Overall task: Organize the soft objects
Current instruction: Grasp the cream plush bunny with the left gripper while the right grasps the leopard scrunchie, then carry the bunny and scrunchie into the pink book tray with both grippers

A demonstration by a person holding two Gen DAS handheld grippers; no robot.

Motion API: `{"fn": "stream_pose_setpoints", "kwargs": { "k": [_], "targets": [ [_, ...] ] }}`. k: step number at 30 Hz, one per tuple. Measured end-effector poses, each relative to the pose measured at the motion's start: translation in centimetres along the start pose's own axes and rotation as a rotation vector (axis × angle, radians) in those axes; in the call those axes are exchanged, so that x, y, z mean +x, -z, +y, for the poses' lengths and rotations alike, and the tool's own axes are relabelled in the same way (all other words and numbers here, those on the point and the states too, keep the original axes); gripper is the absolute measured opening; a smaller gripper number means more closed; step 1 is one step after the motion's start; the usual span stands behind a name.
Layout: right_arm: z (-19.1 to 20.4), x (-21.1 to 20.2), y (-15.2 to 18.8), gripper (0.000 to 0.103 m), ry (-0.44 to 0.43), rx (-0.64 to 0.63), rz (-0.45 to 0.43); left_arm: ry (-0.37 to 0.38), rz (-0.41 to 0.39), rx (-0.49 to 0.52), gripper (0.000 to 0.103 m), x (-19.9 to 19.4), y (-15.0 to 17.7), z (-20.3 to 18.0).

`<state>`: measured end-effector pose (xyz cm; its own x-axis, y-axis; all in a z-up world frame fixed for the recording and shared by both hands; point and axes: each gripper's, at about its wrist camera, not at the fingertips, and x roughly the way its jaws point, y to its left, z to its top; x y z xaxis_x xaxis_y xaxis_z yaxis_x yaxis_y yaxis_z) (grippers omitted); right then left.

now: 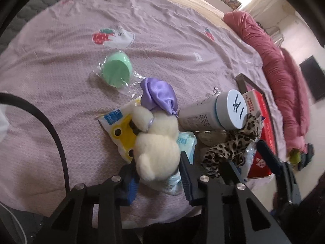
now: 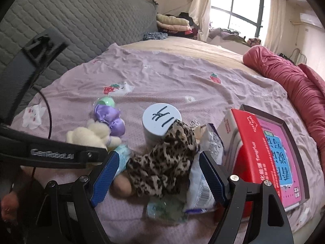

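A cream plush toy (image 1: 158, 150) with a purple satin bow (image 1: 158, 97) lies on packets on the pink bedsheet (image 1: 61, 81). My left gripper (image 1: 157, 158) is shut on the plush's lower body, a pad pressing each side. The same plush (image 2: 91, 134) appears at the left of the right wrist view. A leopard-print soft cloth (image 2: 162, 162) is heaped against a white bottle (image 2: 160, 120). My right gripper (image 2: 158, 152) is open and straddles this cloth, with its pads beside the heap rather than squeezing it. The leopard cloth (image 1: 229, 146) also shows in the left view.
A green bowl in clear wrap (image 1: 115, 71) lies further up the sheet. A red carton (image 2: 256, 142) and a dark tray holding a pink book (image 2: 284, 142) stand at the right. Crinkly packets (image 2: 203, 183) lie under the cloth. A red duvet (image 2: 294, 85) lines the bed's far edge.
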<state>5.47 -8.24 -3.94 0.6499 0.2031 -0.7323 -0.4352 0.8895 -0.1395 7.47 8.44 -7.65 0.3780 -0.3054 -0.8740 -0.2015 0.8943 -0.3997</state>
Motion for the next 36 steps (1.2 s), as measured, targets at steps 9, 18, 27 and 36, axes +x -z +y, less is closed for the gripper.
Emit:
{"fn": "stream_pose_setpoints", "kwargs": {
  "k": [9, 18, 27, 36],
  "targets": [
    [-1.2, 2.0, -0.2, 0.017, -0.043, 0.028, 0.058, 0.066, -0.014, 0.004, 0.034, 0.0, -0.2, 0.3],
    [-3.3, -2.2, -0.7, 0.013, -0.141, 0.075, -0.025, 0.127, -0.067, 0.008, 0.034, -2.0, -0.1, 0.0],
    [-5.0, -6.2, -2.6, 0.013, -0.143, 0.099, -0.121, 0.103, -0.145, 0.085, 0.034, -6.2, -0.4, -2.9],
    [-9.6, -10.9, -3.8, 0.013, -0.094, 0.169, -0.204, 0.128, -0.191, 0.207, 0.034, -9.5, -0.8, -9.3]
  ]
}}
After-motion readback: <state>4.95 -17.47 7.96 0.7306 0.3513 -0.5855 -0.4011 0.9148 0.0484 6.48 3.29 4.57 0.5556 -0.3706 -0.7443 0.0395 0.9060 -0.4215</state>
